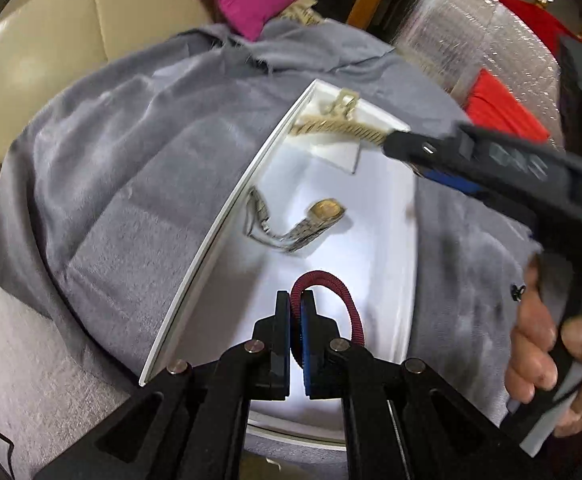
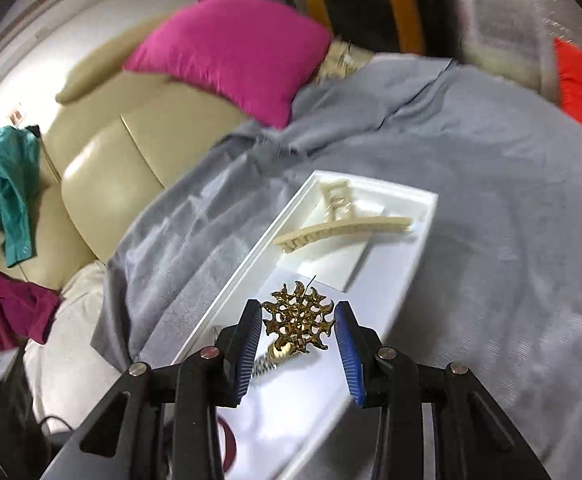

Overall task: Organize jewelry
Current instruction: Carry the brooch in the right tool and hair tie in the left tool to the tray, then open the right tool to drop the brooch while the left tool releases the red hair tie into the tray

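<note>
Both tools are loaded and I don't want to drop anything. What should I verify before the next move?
1. Left tool grips the red cord bracelet: ok, the cord is pinched between the pads.
2. Right tool holds the gold brooch: ok, it spans both pads.
3. Brooch pin is clear of the pads: ok, it points upward.
4. Free floor in the white tray: ok, there is a bare patch between the wristwatch and the bracelet.
5. Right tool is clear of the long beige hair clip: cannot tell, the left wrist view is blurred there.
</note>
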`<state>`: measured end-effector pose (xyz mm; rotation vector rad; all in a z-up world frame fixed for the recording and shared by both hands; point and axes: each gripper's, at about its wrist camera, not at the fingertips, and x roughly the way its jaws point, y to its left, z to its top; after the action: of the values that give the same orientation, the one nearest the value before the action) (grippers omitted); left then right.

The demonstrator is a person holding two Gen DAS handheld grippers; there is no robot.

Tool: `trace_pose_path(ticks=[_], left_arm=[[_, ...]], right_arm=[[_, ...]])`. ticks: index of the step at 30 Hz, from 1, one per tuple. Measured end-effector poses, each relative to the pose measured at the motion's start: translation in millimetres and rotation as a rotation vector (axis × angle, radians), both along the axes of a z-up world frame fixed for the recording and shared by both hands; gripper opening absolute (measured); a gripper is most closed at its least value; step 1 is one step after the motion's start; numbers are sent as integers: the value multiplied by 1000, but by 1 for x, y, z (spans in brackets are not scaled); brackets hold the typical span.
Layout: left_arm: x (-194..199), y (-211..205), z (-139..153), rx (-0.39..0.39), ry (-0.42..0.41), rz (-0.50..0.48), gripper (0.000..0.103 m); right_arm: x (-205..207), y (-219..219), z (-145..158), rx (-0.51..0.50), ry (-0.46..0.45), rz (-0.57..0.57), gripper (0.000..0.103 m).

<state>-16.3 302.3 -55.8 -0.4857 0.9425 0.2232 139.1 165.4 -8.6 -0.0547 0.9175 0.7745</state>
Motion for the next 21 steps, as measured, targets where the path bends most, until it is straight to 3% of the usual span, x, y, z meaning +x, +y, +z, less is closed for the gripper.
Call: trace_pose_path(ticks=[7, 15, 21], left_arm=[[9, 8, -24, -62, 87, 26, 4], [14, 15, -28, -70, 101, 49, 4], [12, 12, -25, -66, 107, 48, 5]], right_arm=[[32, 40, -28, -87, 101, 27, 40], [43, 57, -52, -138, 172, 14, 41], [40, 58, -45, -93, 194, 7, 57]])
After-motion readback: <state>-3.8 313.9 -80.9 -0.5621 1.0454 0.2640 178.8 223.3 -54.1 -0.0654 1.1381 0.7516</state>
